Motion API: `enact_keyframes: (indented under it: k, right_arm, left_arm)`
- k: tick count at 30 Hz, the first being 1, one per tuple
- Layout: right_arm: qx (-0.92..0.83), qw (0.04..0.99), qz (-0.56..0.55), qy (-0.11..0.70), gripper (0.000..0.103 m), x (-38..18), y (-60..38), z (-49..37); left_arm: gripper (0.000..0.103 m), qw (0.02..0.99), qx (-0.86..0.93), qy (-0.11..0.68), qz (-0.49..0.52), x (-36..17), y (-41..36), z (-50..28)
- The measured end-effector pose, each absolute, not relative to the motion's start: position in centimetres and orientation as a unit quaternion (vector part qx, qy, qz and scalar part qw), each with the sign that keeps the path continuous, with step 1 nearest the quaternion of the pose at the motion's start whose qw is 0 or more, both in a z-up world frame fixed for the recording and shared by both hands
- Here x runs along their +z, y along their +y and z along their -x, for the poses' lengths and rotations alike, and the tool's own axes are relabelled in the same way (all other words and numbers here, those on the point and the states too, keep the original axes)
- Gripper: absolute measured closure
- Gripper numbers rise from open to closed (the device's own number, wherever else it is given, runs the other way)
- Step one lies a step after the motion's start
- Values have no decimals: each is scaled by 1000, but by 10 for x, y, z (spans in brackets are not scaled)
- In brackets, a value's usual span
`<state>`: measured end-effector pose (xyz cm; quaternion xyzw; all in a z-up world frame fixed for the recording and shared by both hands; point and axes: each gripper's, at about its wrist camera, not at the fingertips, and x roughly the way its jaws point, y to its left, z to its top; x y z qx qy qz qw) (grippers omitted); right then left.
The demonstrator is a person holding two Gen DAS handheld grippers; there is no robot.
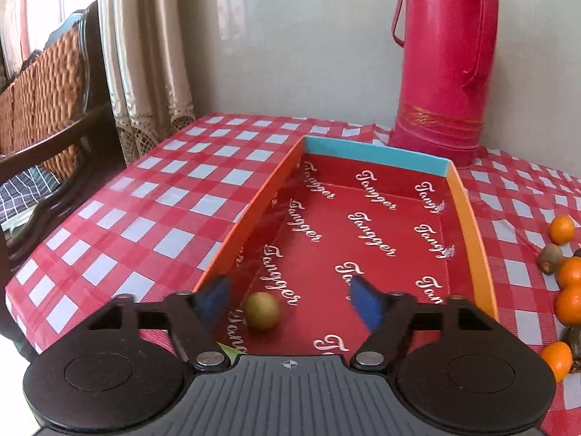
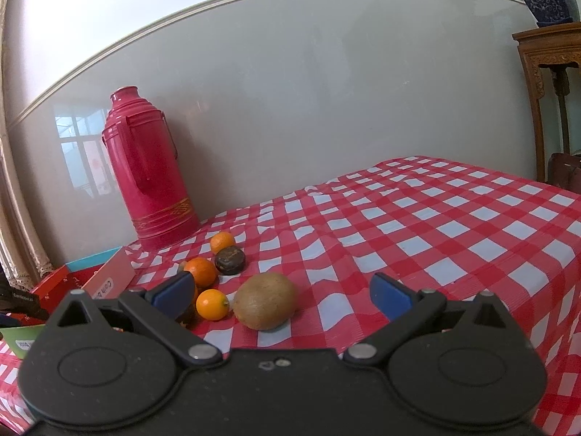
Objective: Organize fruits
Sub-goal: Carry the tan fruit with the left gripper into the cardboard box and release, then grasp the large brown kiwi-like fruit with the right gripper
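Note:
A shallow red box [image 1: 377,160] with orange and blue walls lies on the checked table. A small green-brown fruit [image 1: 262,309] rests on its floor near the front left corner. My left gripper [image 1: 290,299] hovers over that end, open, with the fruit lying free between the blue pads, nearer the left one. In the right wrist view a brown kiwi [image 2: 265,306] lies on the cloth between the wide-apart pads of my right gripper [image 2: 281,296], untouched. Small oranges [image 2: 212,304] and a dark round fruit [image 2: 229,260] sit behind it to the left.
A tall pink thermos [image 1: 441,61] stands behind the box by the wall. More oranges [image 1: 572,303] and dark fruits lie to the right of the box. A wicker chair [image 1: 43,101] and curtain are off the table's left edge. Checked cloth [image 2: 435,232] stretches to the right.

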<state>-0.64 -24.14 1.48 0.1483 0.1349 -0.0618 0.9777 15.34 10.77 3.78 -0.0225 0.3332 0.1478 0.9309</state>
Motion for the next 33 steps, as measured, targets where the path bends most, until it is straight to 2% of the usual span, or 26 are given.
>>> enact_keyframes:
  k: [5, 7, 9, 21, 24, 26, 30, 32, 33]
  right_arm:
    - [-64, 978, -146, 136, 5, 15, -242, 7]
    - [-65, 978, -141, 138, 5, 16, -241, 6]
    - [-65, 979, -134, 142, 5, 16, -239, 5]
    - [-13, 978, -64, 199, 5, 20, -226, -43]
    - [-13, 974, -76, 215, 14, 15, -228, -58]
    - [-22, 972, -70, 223, 25, 13, -228, -67]
    - [-32, 969, -69, 235, 30, 8, -229, -76]
    - [-31, 966, -74, 245, 45, 5, -231, -79]
    - [-25, 965, -76, 251, 46, 3, -230, -82]
  left_arm:
    - [19, 943, 137, 302, 18, 48, 99, -137]
    - [15, 949, 135, 285, 24, 53, 99, -127]
    - [3, 953, 139, 266, 30, 57, 100, -113]
    - [0, 963, 190, 193, -13, 50, 109, -47]
    - [0, 963, 198, 182, -10, 49, 114, -42]
    - [0, 962, 209, 176, -6, 48, 118, -39]
    - [0, 957, 224, 180, 20, 46, 131, -38]
    - [0, 954, 233, 185, 37, 45, 139, -38]
    - [0, 953, 236, 187, 45, 44, 142, -39]
